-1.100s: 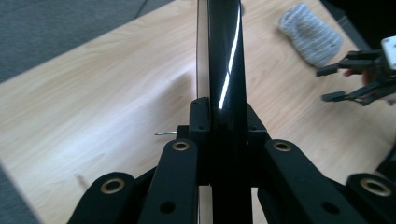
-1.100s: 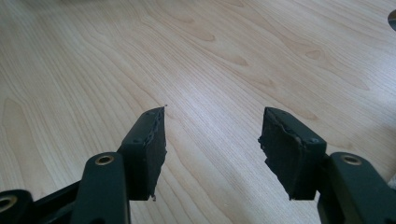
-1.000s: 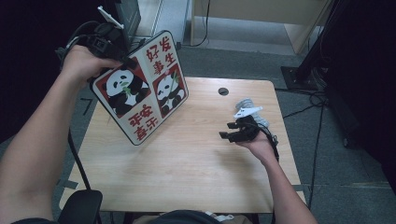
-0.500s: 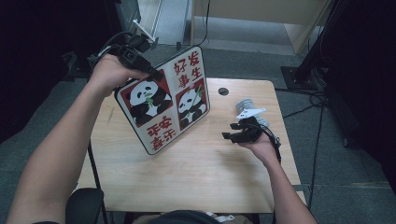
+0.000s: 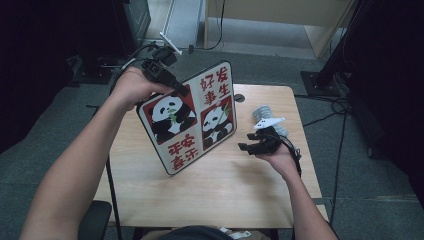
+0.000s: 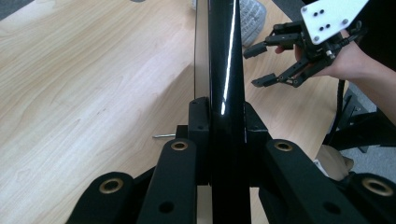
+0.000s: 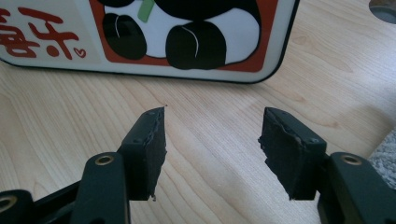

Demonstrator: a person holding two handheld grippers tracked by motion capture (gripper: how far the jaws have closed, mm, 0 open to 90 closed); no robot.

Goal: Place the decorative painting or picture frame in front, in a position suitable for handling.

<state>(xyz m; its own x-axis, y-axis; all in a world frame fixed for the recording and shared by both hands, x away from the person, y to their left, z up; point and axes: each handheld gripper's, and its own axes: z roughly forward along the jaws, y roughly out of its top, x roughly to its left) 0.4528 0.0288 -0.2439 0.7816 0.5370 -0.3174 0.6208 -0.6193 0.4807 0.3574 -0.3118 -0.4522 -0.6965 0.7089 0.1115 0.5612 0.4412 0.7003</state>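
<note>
The board (image 5: 192, 117) is cream-white with a black edge. It has two red squares, each with a black-and-white panda inside. One panda holds something green. Red writing sits above and below the pandas. The desk (image 5: 225, 185) is light brown wood with soft stripes. The left gripper (image 5: 165, 77) and right gripper (image 5: 247, 146) are black. A grey, bumpy thing (image 5: 265, 114) lies by the right one, which has a white plate on top.
</note>
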